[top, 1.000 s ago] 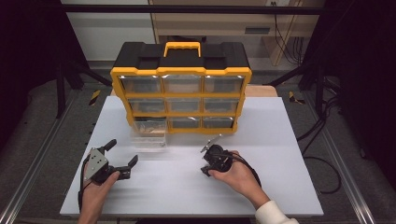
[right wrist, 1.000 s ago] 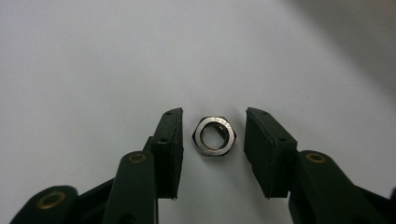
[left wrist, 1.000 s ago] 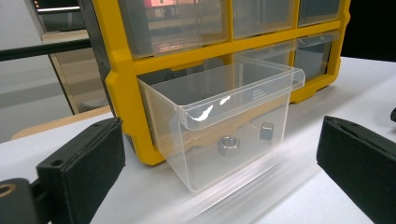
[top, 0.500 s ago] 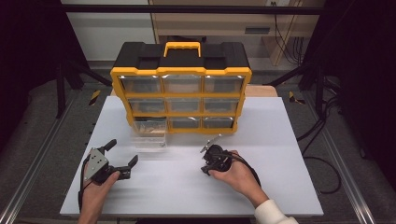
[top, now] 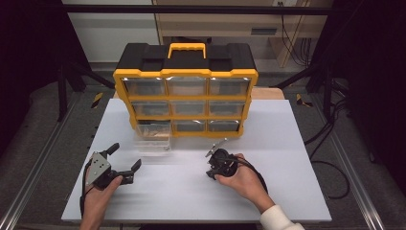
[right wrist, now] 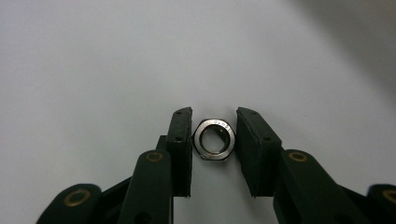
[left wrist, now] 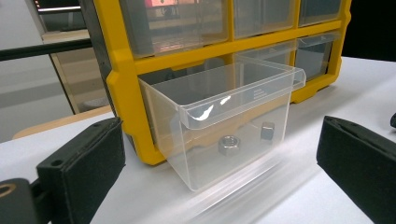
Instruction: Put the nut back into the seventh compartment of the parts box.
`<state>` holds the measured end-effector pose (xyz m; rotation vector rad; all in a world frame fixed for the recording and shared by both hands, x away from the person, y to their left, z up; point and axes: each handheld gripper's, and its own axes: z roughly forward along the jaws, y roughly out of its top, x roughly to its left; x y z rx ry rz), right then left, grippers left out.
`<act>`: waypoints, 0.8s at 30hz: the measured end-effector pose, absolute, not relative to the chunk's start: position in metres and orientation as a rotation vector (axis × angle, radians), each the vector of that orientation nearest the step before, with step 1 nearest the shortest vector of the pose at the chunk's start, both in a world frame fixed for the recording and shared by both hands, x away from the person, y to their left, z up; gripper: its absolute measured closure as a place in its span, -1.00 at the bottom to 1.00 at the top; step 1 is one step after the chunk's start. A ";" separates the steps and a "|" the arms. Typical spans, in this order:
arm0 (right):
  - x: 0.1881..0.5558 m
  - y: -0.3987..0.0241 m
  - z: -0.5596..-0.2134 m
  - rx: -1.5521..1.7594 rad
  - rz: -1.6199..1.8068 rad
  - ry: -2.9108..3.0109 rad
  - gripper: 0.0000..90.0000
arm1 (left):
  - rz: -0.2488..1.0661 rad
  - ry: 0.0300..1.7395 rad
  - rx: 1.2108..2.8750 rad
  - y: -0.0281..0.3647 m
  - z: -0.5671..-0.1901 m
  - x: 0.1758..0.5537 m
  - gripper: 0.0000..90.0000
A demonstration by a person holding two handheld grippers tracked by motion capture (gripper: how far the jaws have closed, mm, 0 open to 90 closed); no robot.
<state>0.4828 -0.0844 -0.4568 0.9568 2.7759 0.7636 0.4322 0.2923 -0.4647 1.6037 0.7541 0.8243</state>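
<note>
Jaws, right gripper (right wrist: 214,140) – just closed onto hex nut (right wrist: 214,139) on table (right wrist: 93,60) | left gripper (top: 125,161) – jaws wide apart

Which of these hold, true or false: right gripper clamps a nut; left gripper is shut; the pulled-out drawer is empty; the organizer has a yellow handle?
1. The right gripper is closed on a steel nut. True; its jaws have just been closing, and the pads touch the nut's sides.
2. The left gripper is shut. False: its jaws stand wide apart, holding nothing.
3. The clear drawer is empty. False: two nuts lie inside.
4. The organizer has a yellow handle. True.
</note>
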 end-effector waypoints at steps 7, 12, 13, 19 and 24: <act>0.483 -0.085 -0.457 0.938 0.772 2.765 0.50 | 0.825 0.753 1.607 0.292 -0.465 0.432 -0.98; 0.484 -0.084 -0.455 0.940 0.820 2.745 0.50 | 0.825 0.755 1.604 0.292 -0.465 0.432 -0.98; 0.484 -0.084 -0.454 0.948 0.828 2.739 0.50 | 0.825 0.755 1.603 0.292 -0.465 0.432 -0.98; 0.485 -0.080 -0.448 0.936 0.894 2.705 0.50 | 0.825 0.754 1.604 0.292 -0.465 0.432 -0.98; 0.486 -0.075 -0.441 0.921 0.971 2.662 0.50 | 0.825 0.755 1.603 0.292 -0.465 0.432 -0.98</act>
